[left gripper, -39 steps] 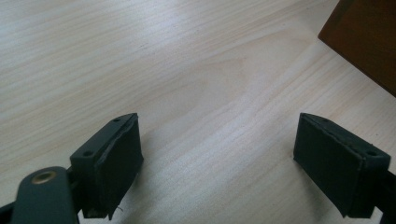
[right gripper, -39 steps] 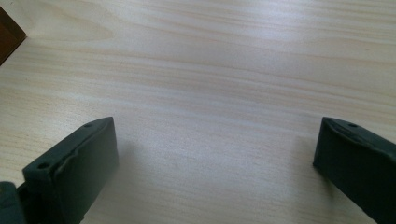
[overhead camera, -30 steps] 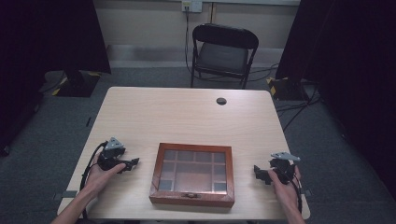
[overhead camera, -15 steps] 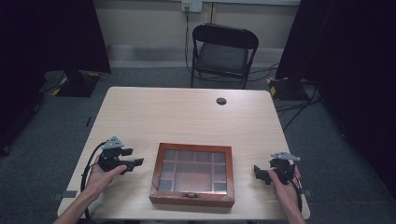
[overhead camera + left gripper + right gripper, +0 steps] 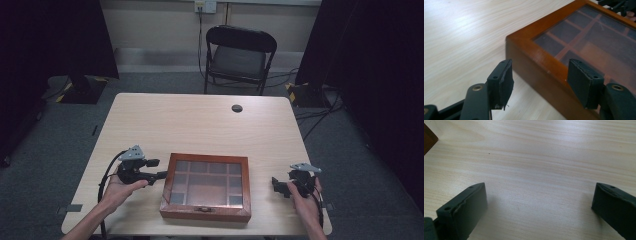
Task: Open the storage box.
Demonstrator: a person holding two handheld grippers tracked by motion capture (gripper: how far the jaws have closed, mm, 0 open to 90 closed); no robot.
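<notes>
Beyond the tabletop (image 5: 200,120) stands a black chair (image 5: 239,55); a dark disc (image 5: 237,108) lies near the far edge. Centre-front, the wooden box (image 5: 207,186) sits lid-closed between both tools. Since a second ago, the left hand-held gripper (image 5: 161,169) has neared the box's left side.

Left gripper view: jaws part-open, just closing, straddling the box (image 5: 554,75) corner, untouched.

Right gripper view: right hand-held gripper (image 5: 539,205) wide open, empty over bare wood.

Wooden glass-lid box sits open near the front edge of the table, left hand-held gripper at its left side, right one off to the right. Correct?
Not quite: the wooden box is closed, its glass lid flat on the frame, as the high view shows. The rest holds: left hand-held gripper at its left side, right hand-held gripper off to the right.
</notes>
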